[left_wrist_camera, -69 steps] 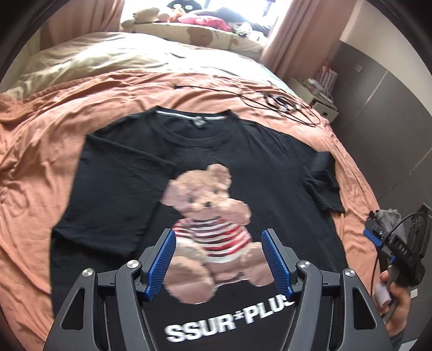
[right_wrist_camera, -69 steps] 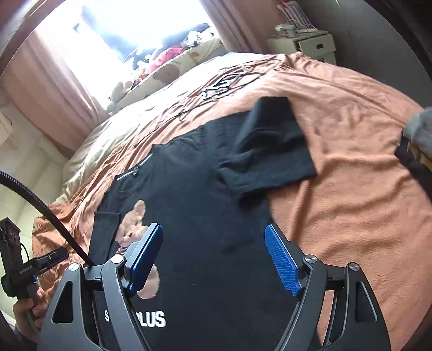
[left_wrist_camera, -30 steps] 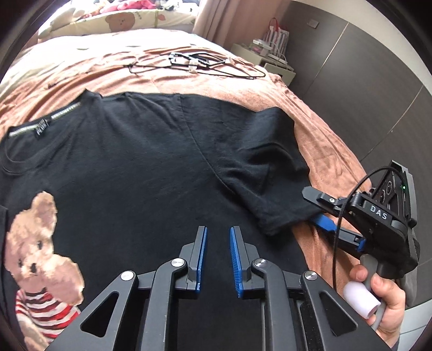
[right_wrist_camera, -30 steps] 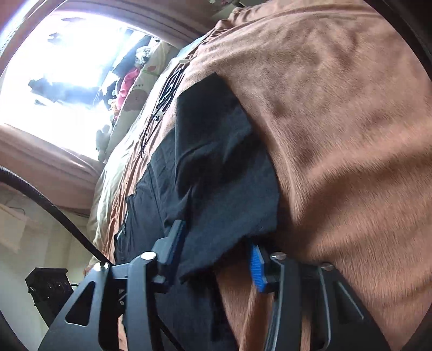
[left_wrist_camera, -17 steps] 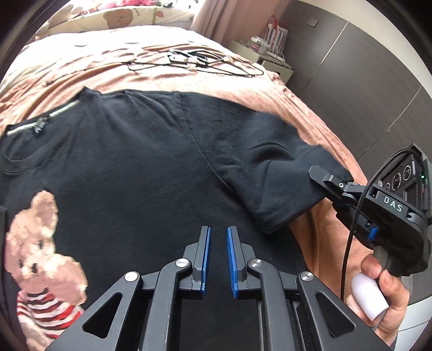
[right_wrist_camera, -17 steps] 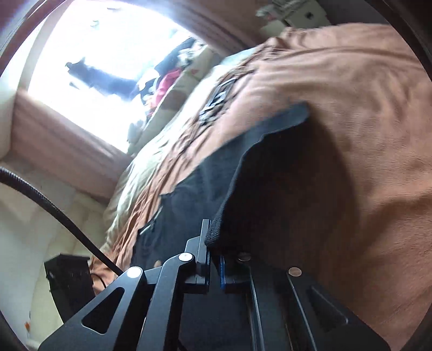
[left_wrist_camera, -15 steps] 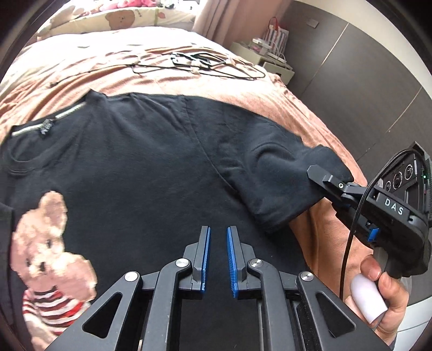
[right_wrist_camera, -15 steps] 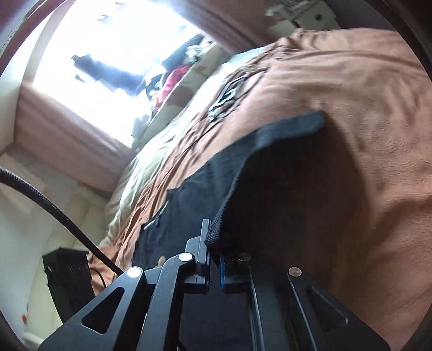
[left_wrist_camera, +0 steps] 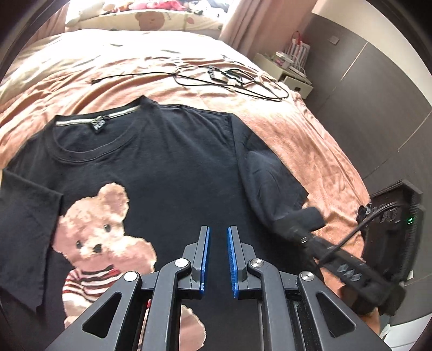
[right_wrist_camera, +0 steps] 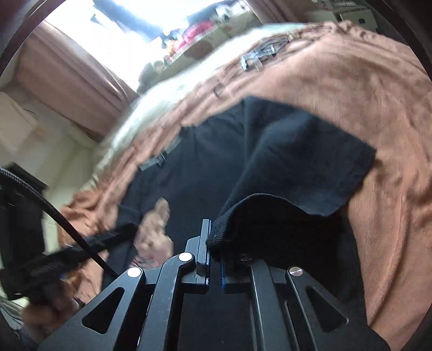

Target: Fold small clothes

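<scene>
A black T-shirt (left_wrist_camera: 172,172) with a teddy-bear print (left_wrist_camera: 100,243) lies face up on the orange bedspread (left_wrist_camera: 302,135). Its left sleeve (left_wrist_camera: 24,216) is folded in over the body. My left gripper (left_wrist_camera: 218,237) hovers over the shirt's middle, nearly shut and empty. My right gripper (right_wrist_camera: 214,240) is shut on the hem of the right sleeve (right_wrist_camera: 297,172) and holds it lifted and curled over toward the shirt body. In the left wrist view the right gripper (left_wrist_camera: 299,232) shows at the right with the sleeve (left_wrist_camera: 272,189) bunched in it.
Black cables (left_wrist_camera: 229,78) lie on the bedspread beyond the collar. Pillows and plush toys (left_wrist_camera: 151,16) sit at the bed's head. A white nightstand (left_wrist_camera: 291,75) and dark wardrobe doors (left_wrist_camera: 372,89) stand to the right.
My right gripper closed on the right sleeve's hem, lifted it and is carrying it inward over the shirt. My left gripper narrowed from wide open and swung toward the shirt's middle.
</scene>
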Tool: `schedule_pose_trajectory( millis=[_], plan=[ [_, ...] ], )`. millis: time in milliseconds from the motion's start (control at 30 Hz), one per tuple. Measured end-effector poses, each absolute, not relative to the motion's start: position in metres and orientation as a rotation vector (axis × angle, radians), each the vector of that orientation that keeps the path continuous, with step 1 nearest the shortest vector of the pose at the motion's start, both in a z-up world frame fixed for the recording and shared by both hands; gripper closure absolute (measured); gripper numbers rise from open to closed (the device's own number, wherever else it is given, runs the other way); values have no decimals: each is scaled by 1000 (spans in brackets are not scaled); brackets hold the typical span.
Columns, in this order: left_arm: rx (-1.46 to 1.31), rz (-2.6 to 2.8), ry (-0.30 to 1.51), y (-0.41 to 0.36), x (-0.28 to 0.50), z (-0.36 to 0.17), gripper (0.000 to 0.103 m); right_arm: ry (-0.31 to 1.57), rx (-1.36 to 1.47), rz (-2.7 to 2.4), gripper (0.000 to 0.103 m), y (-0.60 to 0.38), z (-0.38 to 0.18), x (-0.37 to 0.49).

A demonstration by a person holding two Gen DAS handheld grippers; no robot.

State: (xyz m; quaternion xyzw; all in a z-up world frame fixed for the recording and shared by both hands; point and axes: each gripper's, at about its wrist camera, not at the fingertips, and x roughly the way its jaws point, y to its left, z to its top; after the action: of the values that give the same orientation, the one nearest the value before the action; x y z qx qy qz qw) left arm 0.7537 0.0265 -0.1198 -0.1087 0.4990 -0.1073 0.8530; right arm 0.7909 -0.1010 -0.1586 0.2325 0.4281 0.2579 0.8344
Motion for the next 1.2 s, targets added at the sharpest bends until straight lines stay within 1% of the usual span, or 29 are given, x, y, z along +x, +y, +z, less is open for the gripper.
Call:
schedule_pose_trajectory(
  millis=[67, 100, 133, 267, 333, 400, 500, 600, 633, 700, 767, 1000, 1200],
  plan=[
    [-218, -225, 1049, 29, 751, -115, 89, 937, 503, 554, 74, -98, -157, 788],
    [-210, -224, 1049, 30, 749, -113, 89, 931, 515, 564, 44, -100, -157, 785],
    [-207, -223, 1048, 30, 748, -112, 89, 924, 530, 559, 32, -104, -155, 783],
    [-221, -233, 1043, 30, 748, -105, 88, 908, 548, 520, 32, -130, -154, 763],
    [-228, -246, 1039, 28, 748, -103, 85, 879, 593, 481, 32, -154, -157, 746],
    [-220, -264, 1037, 20, 749, -103, 77, 879, 603, 445, 32, -171, -158, 738],
    [-195, -292, 1033, 8, 753, -104, 76, 833, 633, 414, 32, -192, -156, 720],
    [-176, -326, 1039, -8, 760, -109, 76, 823, 641, 380, 42, -201, -158, 706],
    [-167, -340, 1042, -15, 763, -111, 76, 826, 647, 362, 48, -203, -160, 705],
    [-148, -362, 1046, -27, 768, -115, 76, 828, 678, 325, 55, -211, -165, 708],
    [-127, -385, 1045, -39, 773, -117, 76, 820, 720, 306, 55, -216, -169, 706],
    [-32, -446, 1068, -80, 789, -135, 76, 744, 852, 256, 65, -248, -171, 678],
    [60, -490, 1089, -119, 809, -156, 76, 730, 905, 211, 65, -262, -177, 665]
  ],
)
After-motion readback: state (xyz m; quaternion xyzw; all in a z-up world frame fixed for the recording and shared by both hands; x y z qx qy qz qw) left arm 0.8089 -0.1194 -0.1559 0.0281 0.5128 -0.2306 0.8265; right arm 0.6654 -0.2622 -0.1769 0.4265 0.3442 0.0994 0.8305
